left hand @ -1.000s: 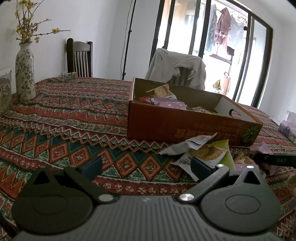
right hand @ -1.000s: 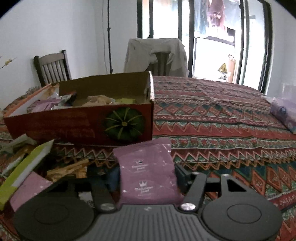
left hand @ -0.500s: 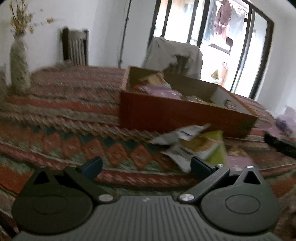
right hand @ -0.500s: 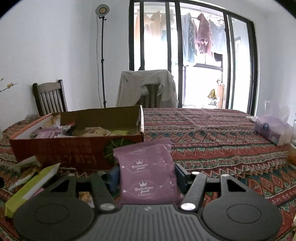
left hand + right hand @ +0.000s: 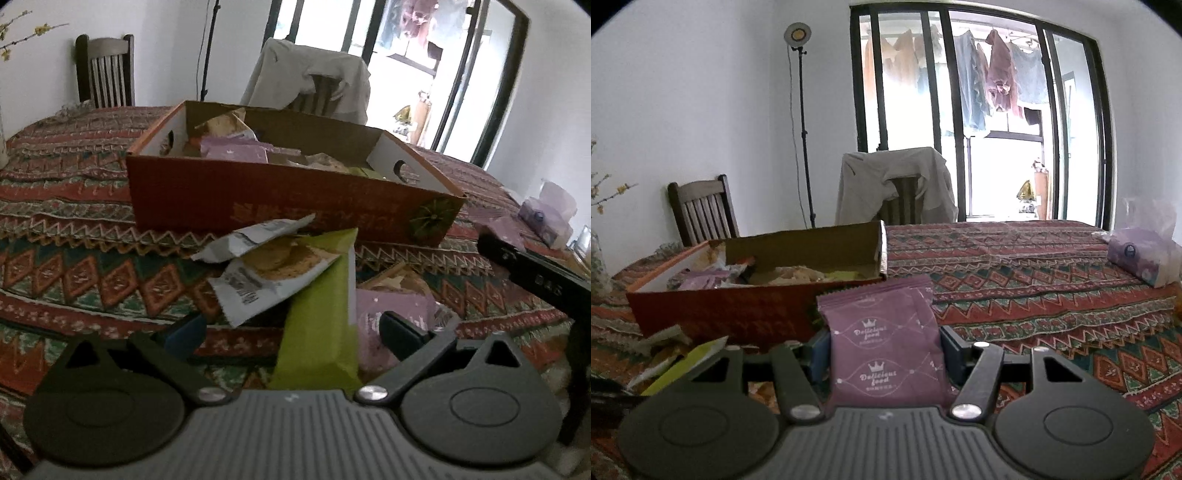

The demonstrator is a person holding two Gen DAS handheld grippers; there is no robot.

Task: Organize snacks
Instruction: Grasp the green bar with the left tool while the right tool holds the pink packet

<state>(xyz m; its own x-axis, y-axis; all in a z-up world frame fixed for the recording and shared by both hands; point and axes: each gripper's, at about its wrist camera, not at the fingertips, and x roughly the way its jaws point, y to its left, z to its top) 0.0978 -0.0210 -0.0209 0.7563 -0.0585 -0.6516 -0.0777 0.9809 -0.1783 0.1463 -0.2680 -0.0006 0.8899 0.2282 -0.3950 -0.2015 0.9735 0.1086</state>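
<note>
A red cardboard box [image 5: 280, 199] on the patterned tablecloth holds several snack packets; it also shows in the right wrist view [image 5: 731, 314]. In front of it lie a green packet [image 5: 325, 314], white cookie packets [image 5: 266, 273] and a purple packet [image 5: 391, 314]. My left gripper [image 5: 291, 334] is open, low over this pile, with the green packet between its fingers. My right gripper [image 5: 882, 347] is shut on a purple "Delicious food" packet [image 5: 886, 347], held upright above the table, right of the box.
A purple tissue pack [image 5: 1141, 258] lies at the table's right side. Two chairs [image 5: 701, 210] stand behind the table, one draped with a grey garment [image 5: 897, 184]. The right gripper's black body [image 5: 532, 273] crosses the right of the left wrist view.
My left gripper moved forward and down to the snack pile, so the green packet now lies between its fingers. My right gripper rose with the purple packet.
</note>
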